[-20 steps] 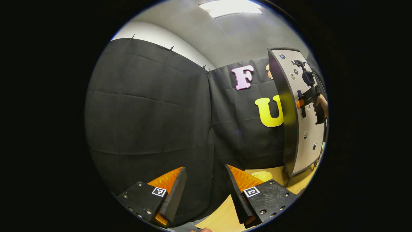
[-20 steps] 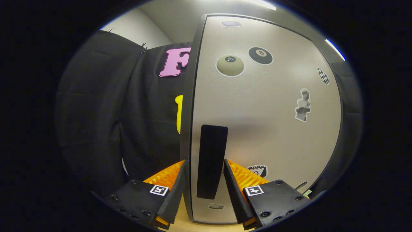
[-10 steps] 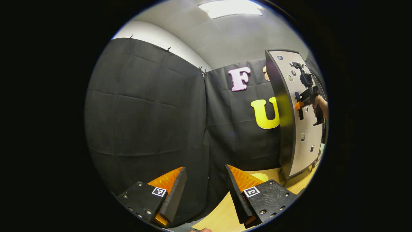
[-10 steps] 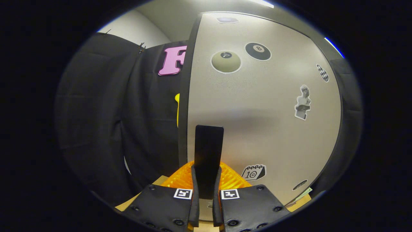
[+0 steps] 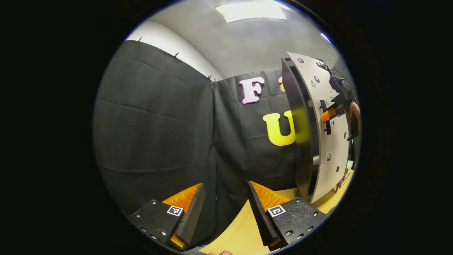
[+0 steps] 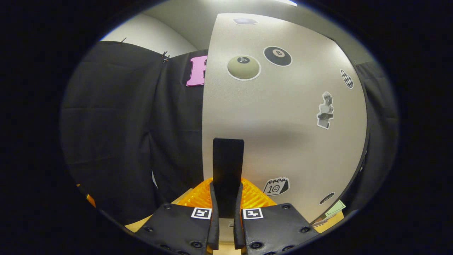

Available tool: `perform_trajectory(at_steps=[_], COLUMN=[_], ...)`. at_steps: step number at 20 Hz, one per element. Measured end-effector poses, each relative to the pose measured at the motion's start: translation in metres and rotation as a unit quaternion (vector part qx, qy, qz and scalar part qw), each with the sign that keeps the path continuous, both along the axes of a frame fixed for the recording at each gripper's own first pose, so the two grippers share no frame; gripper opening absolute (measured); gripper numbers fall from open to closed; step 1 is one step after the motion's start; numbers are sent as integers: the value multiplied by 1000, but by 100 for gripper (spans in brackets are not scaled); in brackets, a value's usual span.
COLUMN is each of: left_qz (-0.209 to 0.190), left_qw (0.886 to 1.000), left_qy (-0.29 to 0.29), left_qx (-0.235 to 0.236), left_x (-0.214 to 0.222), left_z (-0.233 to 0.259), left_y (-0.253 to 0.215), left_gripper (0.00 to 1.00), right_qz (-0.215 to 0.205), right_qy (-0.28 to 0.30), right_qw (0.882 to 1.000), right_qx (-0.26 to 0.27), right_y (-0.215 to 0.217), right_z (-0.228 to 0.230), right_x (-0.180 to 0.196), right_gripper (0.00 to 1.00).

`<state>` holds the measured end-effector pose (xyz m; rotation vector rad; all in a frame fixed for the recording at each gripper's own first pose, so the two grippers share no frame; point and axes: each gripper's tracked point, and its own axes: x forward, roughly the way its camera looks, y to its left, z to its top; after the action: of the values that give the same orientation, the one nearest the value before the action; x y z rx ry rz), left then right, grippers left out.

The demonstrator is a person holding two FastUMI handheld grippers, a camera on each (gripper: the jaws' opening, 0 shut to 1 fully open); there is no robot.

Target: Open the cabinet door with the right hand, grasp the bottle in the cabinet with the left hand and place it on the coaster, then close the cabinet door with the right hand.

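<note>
While right hand-held gripper point(image 6: 226, 212) clamps door handle point(image 6: 228, 166), cabinet point(image 5: 300, 131) ajar; contents seemingly hidden

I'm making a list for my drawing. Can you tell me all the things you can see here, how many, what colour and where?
cabinet door: one, pale grey, standing ajar from the cabinet in the left gripper view.
door handle: one, black, upright near the door's left edge.
stickers: several, mostly black, white and beige, scattered over the door front.
table: one, light wood, under the cabinet.
ceiling light: one, white, overhead.
hand: one, holding the right tool at the door.
left tool: one, fingers apart, low over the table.
right tool: one, both fingers pressed on the door handle.
</note>
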<state>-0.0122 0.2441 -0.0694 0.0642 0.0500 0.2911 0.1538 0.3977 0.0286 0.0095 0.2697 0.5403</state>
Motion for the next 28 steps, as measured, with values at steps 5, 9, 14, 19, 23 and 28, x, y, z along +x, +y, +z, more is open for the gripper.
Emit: perform_trajectory(at_steps=[5, 9, 14, 19, 23, 28], left_qz=[-28, -57, -89, -117, -144, -181], left_qw=[1000, 998, 996, 993, 989, 983], left_qy=[-7, -13, -11, -12, -18, -22], left_qx=[-3, -8, -13, -21, -28, -35], left_x=[19, 38, 53, 66, 76, 74], left_z=[2, 10, 15, 9, 12, 14], left_y=[-27, -53, -78, -101, -124, -157], left_gripper=[66, 69, 69, 66, 68, 68], right_qz=[20, 36, 41, 38, 28, 18], right_qy=[2, 1, 0, 1, 3, 4], right_qw=[1000, 999, 999, 999, 999, 999], right_qx=[8, 17, 23, 31, 29, 27], right_y=[-10, -21, -34, -67, -83, -112], right_z=[3, 6, 11, 11, 13, 11], right_x=[-12, -23, -38, -55, -64, -71], right_gripper=[17, 18, 18, 17, 18, 18])
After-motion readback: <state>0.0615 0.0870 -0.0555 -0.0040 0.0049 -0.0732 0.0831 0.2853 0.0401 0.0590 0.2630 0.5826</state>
